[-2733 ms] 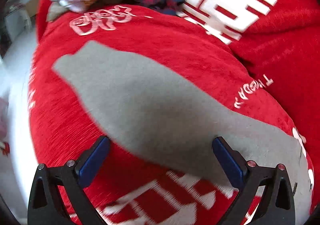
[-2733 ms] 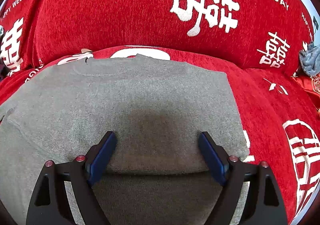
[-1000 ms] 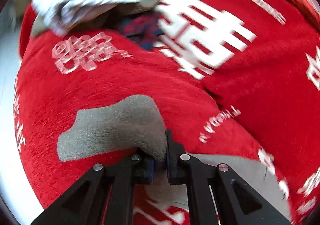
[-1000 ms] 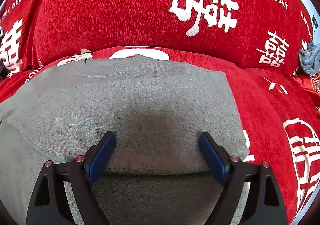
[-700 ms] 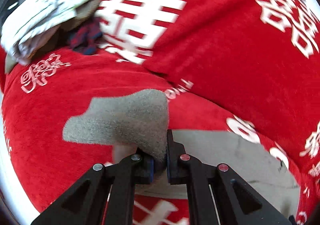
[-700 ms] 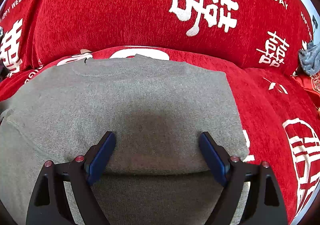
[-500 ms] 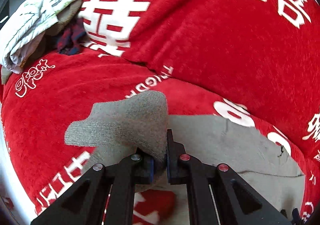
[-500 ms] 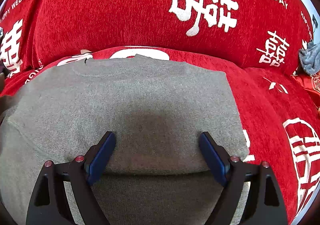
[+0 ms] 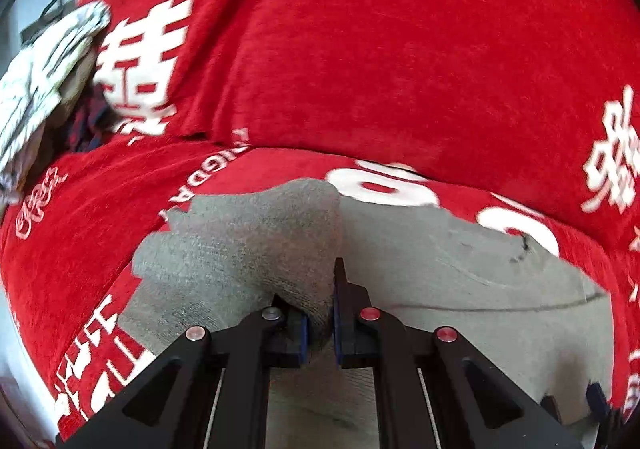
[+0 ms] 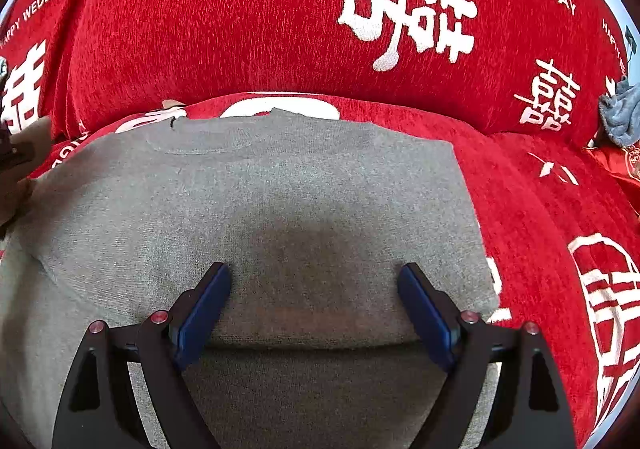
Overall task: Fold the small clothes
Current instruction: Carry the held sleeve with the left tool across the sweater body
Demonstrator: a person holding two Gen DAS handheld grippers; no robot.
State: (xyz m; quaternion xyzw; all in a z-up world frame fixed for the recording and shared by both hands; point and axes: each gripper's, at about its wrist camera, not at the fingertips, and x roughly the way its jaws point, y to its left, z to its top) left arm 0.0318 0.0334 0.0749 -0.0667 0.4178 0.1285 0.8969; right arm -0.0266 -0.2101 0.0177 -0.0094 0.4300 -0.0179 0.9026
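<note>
Sweater (image 10: 280, 209), grey, lies flat on the red sofa cover (image 10: 240, 29). Left gripper (image 9: 320, 323) is clamped on its sleeve (image 9: 248, 241), lifted over the sweater; right gripper (image 10: 314, 309) sits spread wide atop the sweater, gripping nothing.

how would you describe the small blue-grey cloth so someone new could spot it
Start from the red sofa cover with white lettering, and follow its back cushion to the far right edge of the right wrist view. There a small crumpled blue-grey cloth sits, apart from the flat grey sweater spread on the seat.
</note>
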